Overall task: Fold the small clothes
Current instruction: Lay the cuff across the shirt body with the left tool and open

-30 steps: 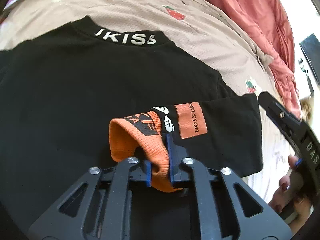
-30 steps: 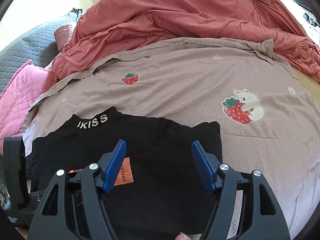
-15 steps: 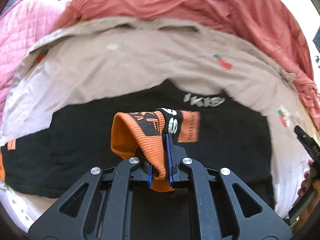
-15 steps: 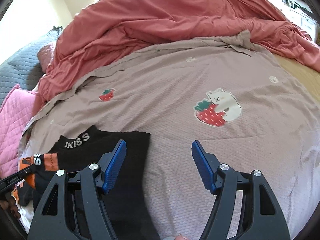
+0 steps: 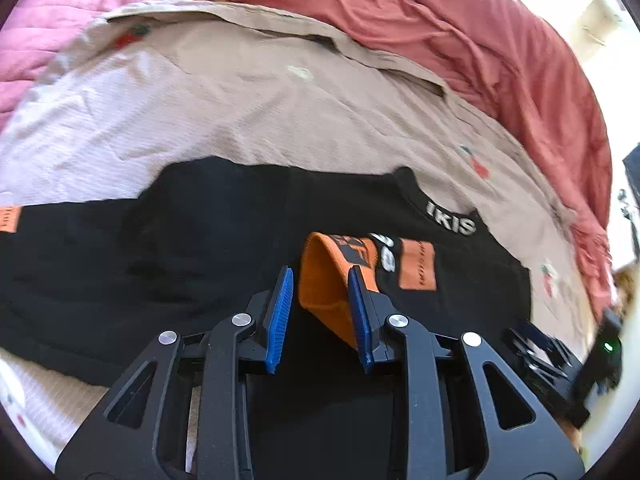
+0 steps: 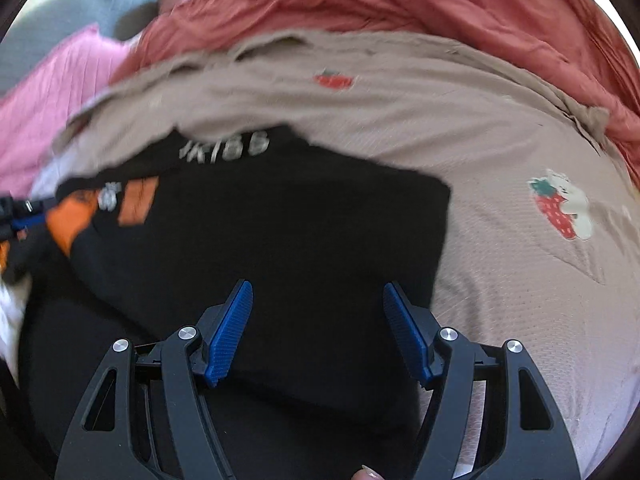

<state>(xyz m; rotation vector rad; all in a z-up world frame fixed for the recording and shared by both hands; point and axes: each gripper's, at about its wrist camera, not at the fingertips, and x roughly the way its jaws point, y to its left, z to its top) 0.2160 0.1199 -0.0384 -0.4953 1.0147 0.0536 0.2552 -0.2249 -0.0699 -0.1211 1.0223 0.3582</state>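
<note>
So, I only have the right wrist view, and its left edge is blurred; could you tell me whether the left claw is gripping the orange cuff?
Observer: No. In the left wrist view the left claw has just been opening. The orange cuff sits between the pads, leaning on the one at picture right and clear of the other.
Operator: Thank you. Where is the other sleeve, please?
Observer: The other sleeve lies stretched out flat toward the left edge of that view, with its orange patch at the very edge. It is not folded over the black top yet.
</note>
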